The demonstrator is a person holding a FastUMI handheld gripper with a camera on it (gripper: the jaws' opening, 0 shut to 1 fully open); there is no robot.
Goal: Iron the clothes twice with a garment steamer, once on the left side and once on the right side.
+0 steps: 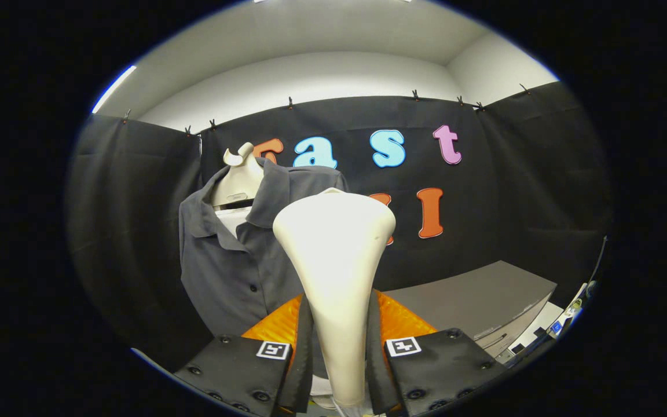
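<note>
Both fingers of the claw (339, 353) clamp the steamer (336, 255) (upright) beside the shirt (235, 272).

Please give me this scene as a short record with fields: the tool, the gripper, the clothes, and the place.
tool: cream steamer, head up, handle between the fingers
gripper: shut on the steamer handle
clothes: grey shirt on a hanger, beyond the fingers, partly behind the steamer head
contact: cannot tell whether the steamer touches the shirt
place: booth, grey table beside the shirt
</note>
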